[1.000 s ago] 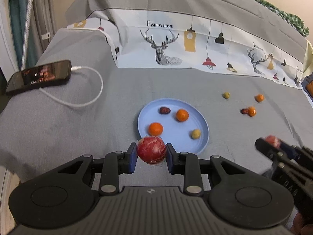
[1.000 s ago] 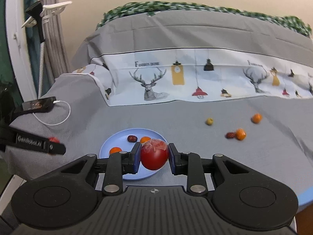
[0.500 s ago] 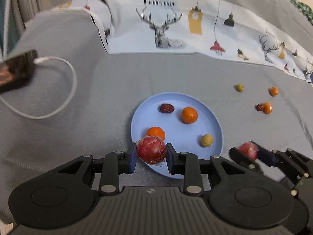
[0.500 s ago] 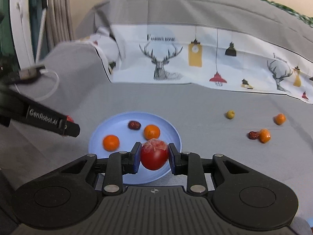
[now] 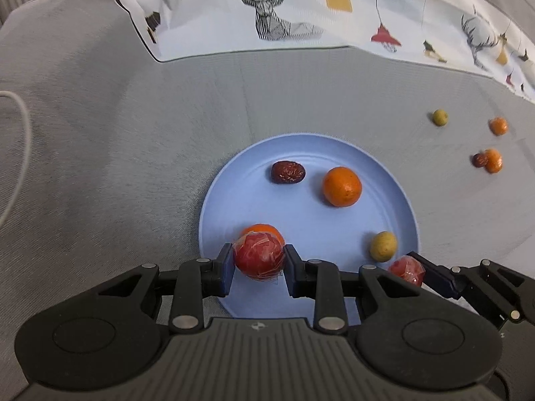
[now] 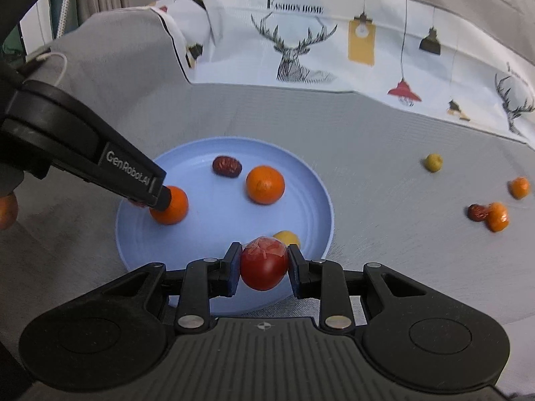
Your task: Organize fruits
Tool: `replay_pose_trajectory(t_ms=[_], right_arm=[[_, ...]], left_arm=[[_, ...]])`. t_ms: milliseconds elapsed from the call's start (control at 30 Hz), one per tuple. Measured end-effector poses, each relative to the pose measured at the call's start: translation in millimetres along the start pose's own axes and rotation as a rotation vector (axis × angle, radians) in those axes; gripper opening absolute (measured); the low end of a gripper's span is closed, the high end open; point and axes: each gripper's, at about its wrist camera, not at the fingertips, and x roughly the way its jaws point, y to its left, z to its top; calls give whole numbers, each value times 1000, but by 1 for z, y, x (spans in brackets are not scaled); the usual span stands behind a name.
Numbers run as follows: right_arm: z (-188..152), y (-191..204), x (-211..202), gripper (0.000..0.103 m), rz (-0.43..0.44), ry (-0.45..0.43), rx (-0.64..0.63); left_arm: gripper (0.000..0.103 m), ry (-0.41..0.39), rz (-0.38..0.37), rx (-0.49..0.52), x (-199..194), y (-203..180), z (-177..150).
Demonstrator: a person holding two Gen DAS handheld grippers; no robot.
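Note:
My left gripper (image 5: 258, 269) is shut on a red wrapped fruit (image 5: 258, 258), held over the near left rim of the blue plate (image 5: 234, 207). My right gripper (image 6: 264, 272) is shut on a red tomato-like fruit (image 6: 263, 267) over the plate's (image 6: 311, 180) near edge. On the plate lie two oranges (image 5: 341, 186) (image 6: 170, 205), a dark date (image 5: 287, 172) and a small yellow fruit (image 5: 383, 246). The left gripper's finger shows in the right wrist view (image 6: 133, 177), beside the left orange.
On the grey cloth to the right lie a yellow-green fruit (image 6: 433, 162), two small oranges (image 6: 519, 187) (image 6: 497, 216) and a date (image 6: 476, 212). A white cable (image 5: 20, 153) lies far left. A deer-print cloth (image 5: 287, 16) covers the back.
Both grippers have moved forward and down toward the plate, each still holding its red fruit. The plate looks larger and closer, and the phone has left the left wrist view.

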Motion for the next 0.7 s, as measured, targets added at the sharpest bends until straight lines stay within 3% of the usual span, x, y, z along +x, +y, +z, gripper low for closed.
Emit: replay_pose_trajectory(t_ms=[33, 100, 133, 167, 233, 367, 567, 700], right_arm=[[1, -1, 3, 31, 5, 3, 1], [4, -1, 9, 31, 19, 5, -13], [6, -1, 11, 39, 28, 3, -22], [8, -1, 11, 47, 26, 4, -32], [11, -2, 7, 85, -3, 3, -37], [6, -6, -17, 92, -13, 23, 2], [-12, 1, -64, 98, -3, 55, 73], [-21, 9, -96, 100, -5, 19, 72]], left_arm=[[36, 2, 5, 1, 3, 0, 1], [68, -3, 16, 0, 5, 0, 5], [95, -14, 30, -10, 4, 0, 6], [102, -33, 49, -23, 1, 1, 7], [103, -63, 79, -40, -7, 2, 6], [103, 1, 68, -48, -20, 4, -1], [103, 21, 85, -32, -66, 0, -33], [103, 15, 128, -20, -95, -4, -61]])
